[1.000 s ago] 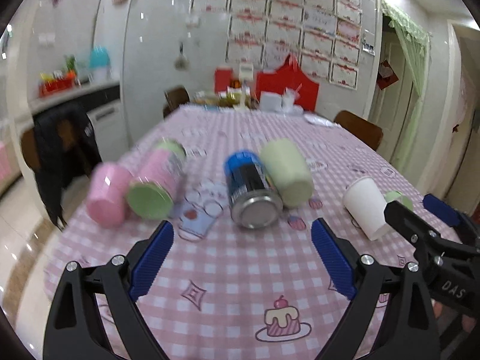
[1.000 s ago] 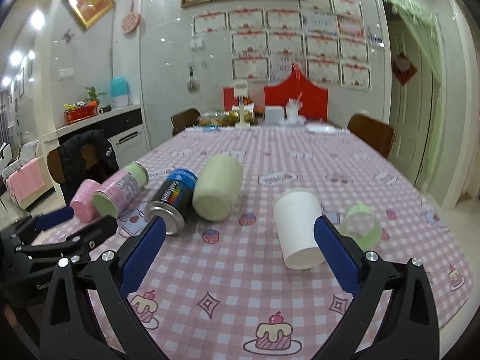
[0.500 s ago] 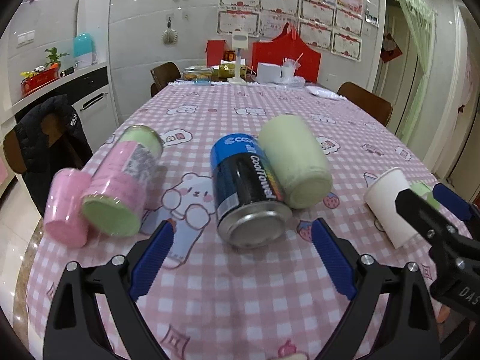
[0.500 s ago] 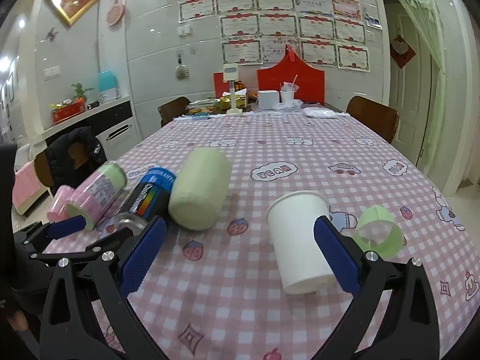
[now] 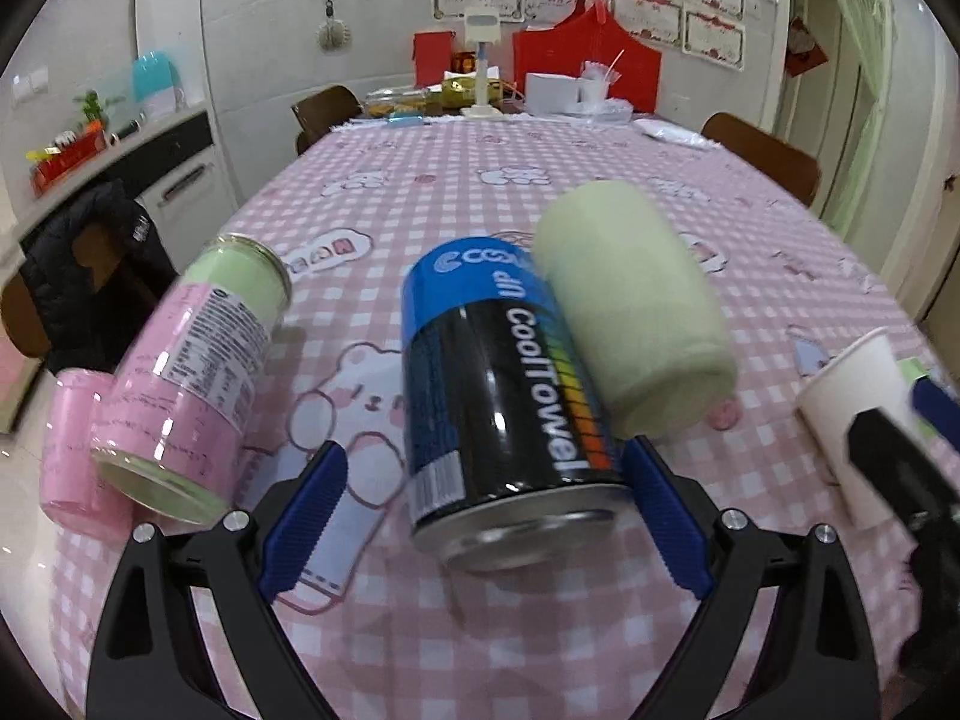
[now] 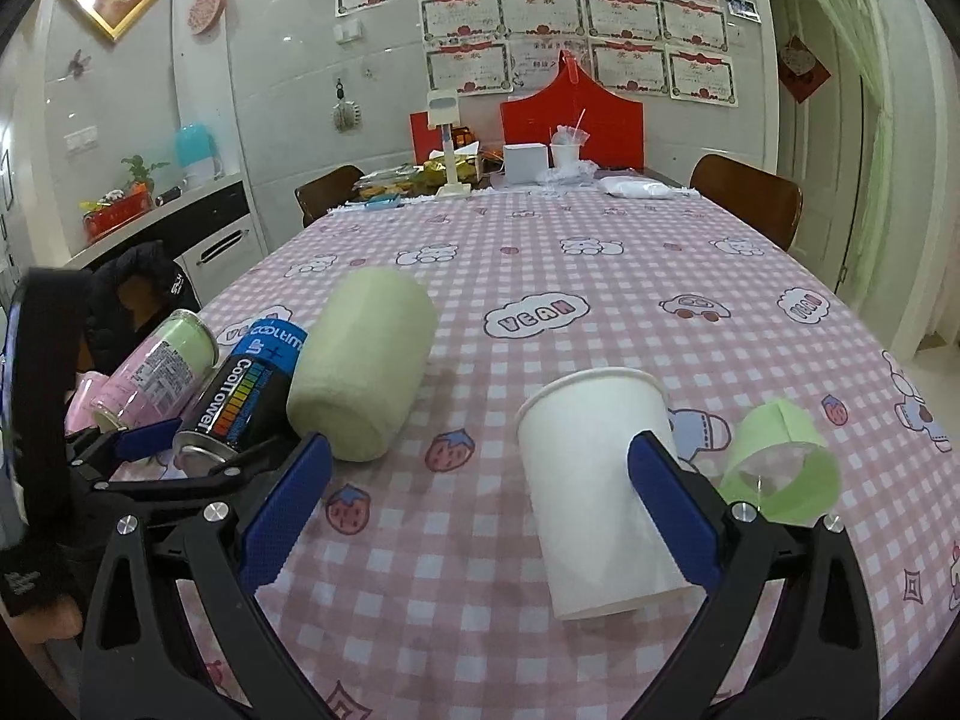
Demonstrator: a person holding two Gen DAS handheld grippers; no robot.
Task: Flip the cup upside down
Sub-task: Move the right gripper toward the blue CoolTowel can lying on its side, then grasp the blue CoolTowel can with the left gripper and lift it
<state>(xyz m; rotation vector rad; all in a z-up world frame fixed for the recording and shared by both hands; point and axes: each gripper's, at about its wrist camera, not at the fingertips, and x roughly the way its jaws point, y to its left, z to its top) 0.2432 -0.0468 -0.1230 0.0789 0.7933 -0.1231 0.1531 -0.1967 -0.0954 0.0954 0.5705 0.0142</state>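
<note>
- Paper cup (image 6: 591, 486), plain white with a rolled rim, stands mouth-up on the pink-and-white checked tablecloth (image 6: 540, 276), tapering toward its base; in the left wrist view it shows at the far right edge (image 5: 852, 414).
- Right gripper (image 6: 480, 516) has its ribbed blue pads spread wide, holding nothing; the right pad (image 6: 672, 516) overlaps the cup's lower side in the picture, and whether it touches cannot be told.
- Left gripper (image 5: 480, 528) is likewise spread apart and empty, its pads either side of the near end of a black-and-blue can (image 5: 504, 396).
- That can is a glossy metal cylinder lying on its side, printed "CoolTowel", silver end toward the camera.
- Touching its right flank lies a pale green roll (image 5: 630, 312), soft and fuzzy like rolled towel.
- To the left lies a pink-labelled can (image 5: 192, 372) with pale green ends, and beside it a small pink roll (image 5: 66, 444).
- Just right of the cup sits a thin light green band (image 6: 780, 462), a loop standing on its edge.
</note>
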